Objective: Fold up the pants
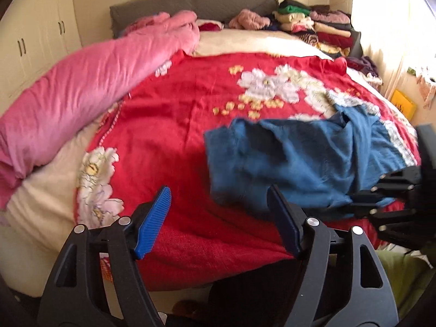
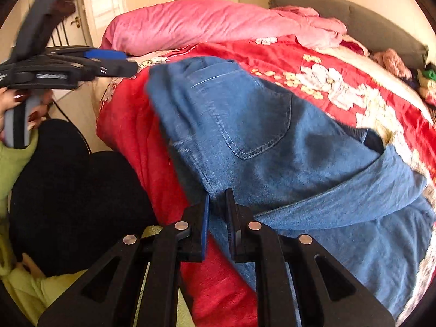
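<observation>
My right tongs (image 2: pixel 218 218) pinched the jeans (image 2: pixel 272 141) at the bed's near edge while my left tongs (image 1: pixel 218 218) hung wide open.

The jeans lay crumpled on the red quilt (image 1: pixel 177 114), toward its near right part, back pocket (image 2: pixel 259 125) up, one leg folded across the heap. My right tongs were nearly closed, their blue pads (image 2: pixel 205 226) gripping a fold of denim at the jeans' near edge; in the left view they showed at the jeans' right side (image 1: pixel 362 204). My left tongs held nothing, their pads (image 1: pixel 152 218) spread well apart above the quilt just left of the jeans; from the right view they hovered beyond the jeans' far left corner (image 2: pixel 109 60). A pink duvet (image 1: pixel 81 81) lay along the quilt's left side, and folded clothes (image 1: pixel 318 27) were stacked past the quilt's far right corner.
</observation>
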The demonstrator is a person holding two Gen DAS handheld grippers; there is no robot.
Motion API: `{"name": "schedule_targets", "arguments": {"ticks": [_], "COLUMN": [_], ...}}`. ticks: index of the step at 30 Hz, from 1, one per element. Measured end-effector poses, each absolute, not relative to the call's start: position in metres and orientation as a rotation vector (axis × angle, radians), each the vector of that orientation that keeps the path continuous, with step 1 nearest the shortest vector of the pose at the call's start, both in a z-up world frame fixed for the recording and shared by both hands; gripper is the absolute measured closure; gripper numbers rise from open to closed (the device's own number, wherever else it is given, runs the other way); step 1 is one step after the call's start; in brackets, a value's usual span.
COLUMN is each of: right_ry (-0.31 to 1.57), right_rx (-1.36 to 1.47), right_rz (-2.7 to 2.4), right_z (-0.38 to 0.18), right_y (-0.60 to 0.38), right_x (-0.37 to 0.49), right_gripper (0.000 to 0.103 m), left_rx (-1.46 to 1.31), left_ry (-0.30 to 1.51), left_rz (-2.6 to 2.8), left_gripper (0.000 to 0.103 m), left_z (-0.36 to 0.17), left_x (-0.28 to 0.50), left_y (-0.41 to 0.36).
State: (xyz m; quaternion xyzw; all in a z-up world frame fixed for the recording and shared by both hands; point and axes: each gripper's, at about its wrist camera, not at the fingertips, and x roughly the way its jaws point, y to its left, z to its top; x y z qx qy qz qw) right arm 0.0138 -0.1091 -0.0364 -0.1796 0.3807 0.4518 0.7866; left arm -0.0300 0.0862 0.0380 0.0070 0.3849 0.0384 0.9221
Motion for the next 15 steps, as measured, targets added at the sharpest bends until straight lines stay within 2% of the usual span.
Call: {"name": "schedule_targets", "arguments": {"ticks": [2, 4, 6, 10, 15], "right_ry": [0.819, 0.817, 0.81, 0.816, 0.744], "right_rx": [-0.396, -0.402, -0.4, -0.318, -0.262], "right_rz": [0.982, 1.006, 1.027, 1.073, 1.019], "right_z": [-0.037, -0.036, -0.033, -0.017, 0.006], "right_y": [-0.108, -0.106, -0.105, -0.119, -0.138], "right_x": [0.012, 0.01, 0.006, 0.005, 0.011], "right_gripper": [0.09, 0.084, 0.081, 0.069, 0.066], "left_rx": [-0.025, -0.028, -0.001, 0.012, -0.008], "left_ry": [0.768, 0.75, 0.762, 0.859, 0.965], "left_rz": [0.067, 0.036, -0.025, -0.091, -0.058], "left_gripper": [0.038, 0.038, 0.038, 0.038, 0.038], "left_z": [0.048, 0.052, 0.048, 0.017, -0.025], "left_x": [-0.033, -0.031, -0.024, 0.002, 0.02], "left_y": [0.085, 0.075, 0.058, 0.038, 0.049]}}
